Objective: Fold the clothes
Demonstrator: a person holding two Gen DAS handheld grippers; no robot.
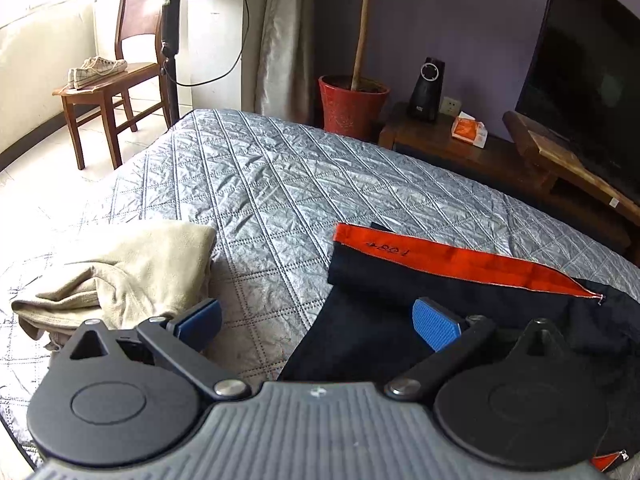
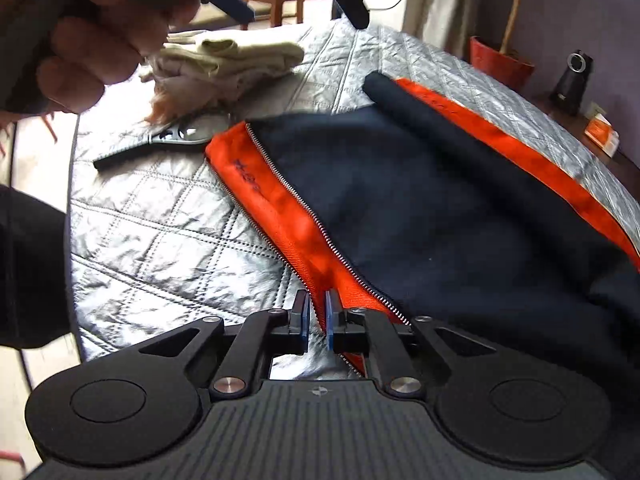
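Note:
A navy jacket (image 1: 384, 328) with orange zipper bands lies spread on the silver quilted bed (image 1: 280, 184). In the right wrist view the jacket (image 2: 420, 208) fills the middle and right. My right gripper (image 2: 318, 320) is at its near orange zipper edge (image 2: 272, 200), jaws nearly together, with the orange cloth pinched between the blue pads. My left gripper (image 1: 318, 322) hangs wide open over the jacket's left border, nothing between its fingers. Its right pad (image 1: 436, 324) is above the navy cloth. A hand (image 2: 92, 40) carries that left gripper at the top of the right wrist view.
A folded beige garment (image 1: 132, 276) lies at the bed's left, with a black flat tool (image 2: 160, 144) beside it. Beyond the bed stand a wooden chair with sneakers (image 1: 100, 70), a fan stand (image 1: 170, 40), a red plant pot (image 1: 352, 104) and a TV (image 1: 588, 72) on a wooden cabinet.

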